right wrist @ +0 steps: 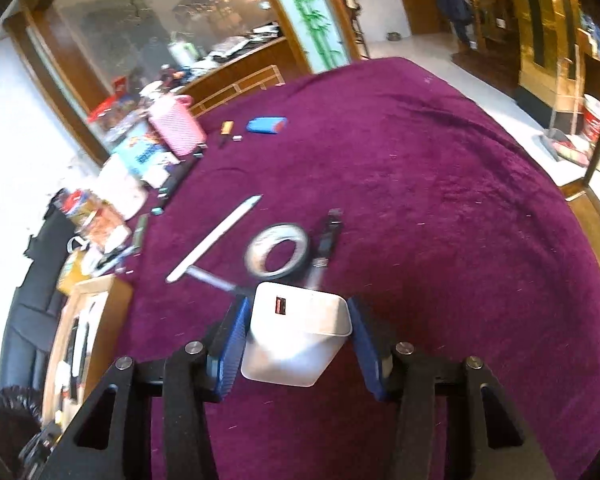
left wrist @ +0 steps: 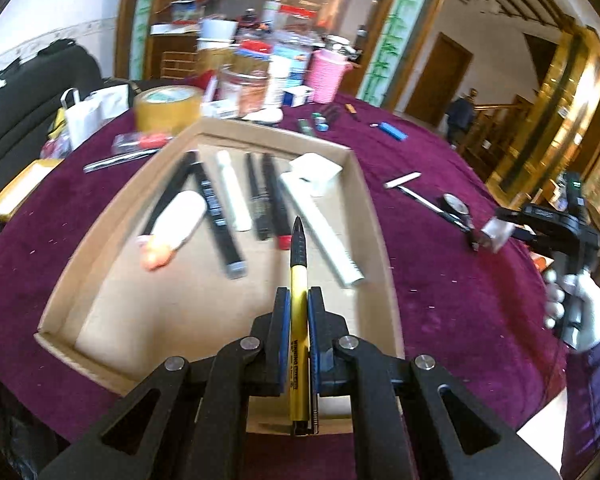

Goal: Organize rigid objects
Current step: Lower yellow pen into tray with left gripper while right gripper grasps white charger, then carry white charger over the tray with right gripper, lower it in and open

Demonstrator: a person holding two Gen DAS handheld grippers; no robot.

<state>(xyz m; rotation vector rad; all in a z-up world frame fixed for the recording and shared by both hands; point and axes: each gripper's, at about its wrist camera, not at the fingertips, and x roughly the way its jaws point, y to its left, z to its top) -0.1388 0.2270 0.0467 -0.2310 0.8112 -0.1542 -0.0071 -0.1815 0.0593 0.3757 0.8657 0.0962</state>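
**A:** Why is the yellow pen [left wrist: 299, 280] held lengthwise over the cardboard tray [left wrist: 374, 216]?

**B:** My guess is so it can go down parallel to what already lies there: dark pens [left wrist: 269, 196], a long white stick [left wrist: 233, 190] and a white block [left wrist: 316, 172], roughly side by side. The black tip points toward the tray's far end, above a bare patch of cardboard.

**A:** And the left tongs [left wrist: 299, 304]?

**B:** Closed on the pen's barrel, both blue pads pressed flat against it, almost no gap. The pen hangs above the tray, not touching it as far as I can tell.

**A:** The other side?

**B:** The right tongs [right wrist: 296, 320] sit much wider, clamped on a white charger block [right wrist: 296, 332], with its red port facing forward. It is held above the purple table [right wrist: 440, 200], well apart from the tray at the left edge of that view.

**A:** What remains outside?

**B:** A tape roll [right wrist: 278, 254], a white stick [right wrist: 216, 238] and a blue lighter [right wrist: 266, 125] lie on the cloth.
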